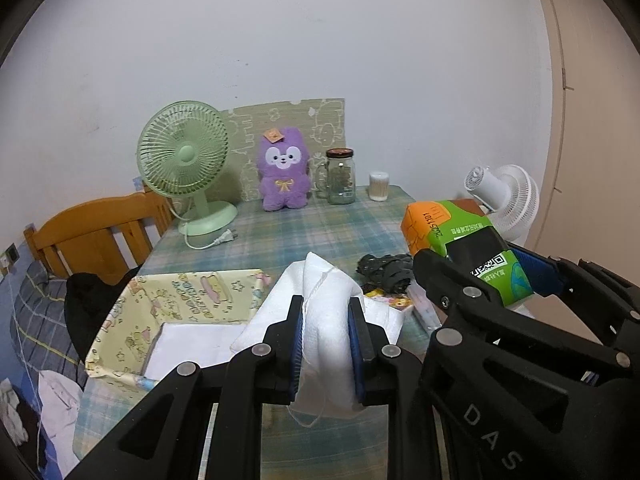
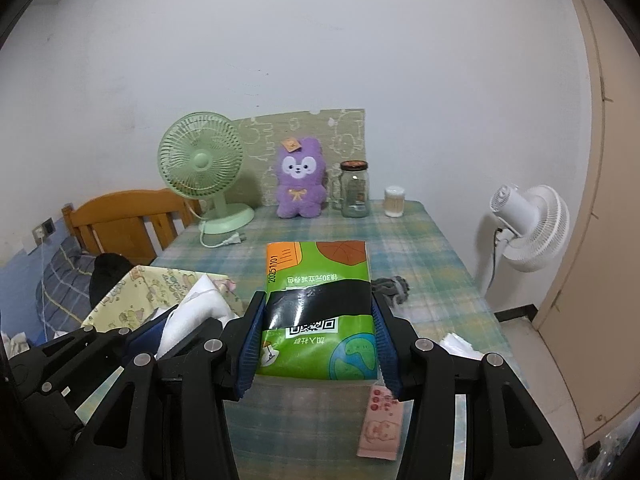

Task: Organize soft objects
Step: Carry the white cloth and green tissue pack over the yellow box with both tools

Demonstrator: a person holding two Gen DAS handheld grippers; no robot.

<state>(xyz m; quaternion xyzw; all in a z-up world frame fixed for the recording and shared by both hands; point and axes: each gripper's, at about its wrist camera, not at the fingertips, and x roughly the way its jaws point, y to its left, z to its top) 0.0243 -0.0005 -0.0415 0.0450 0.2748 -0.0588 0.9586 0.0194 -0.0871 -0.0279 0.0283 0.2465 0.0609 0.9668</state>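
Both blue finger pads of the left gripper [image 1: 326, 344] are pressed tight on a bunched white soft cloth [image 1: 326, 300], held up over the checked tablecloth [image 1: 320, 232] beside the yellow cartoon-print fabric box [image 1: 188, 308]. Just to its right, the right gripper [image 2: 316, 344] stands about half open, clamped across a green and orange plastic tissue pack [image 2: 318, 304], also clear of the table. A dark grey crumpled cloth [image 1: 386, 270] lies on the table between them.
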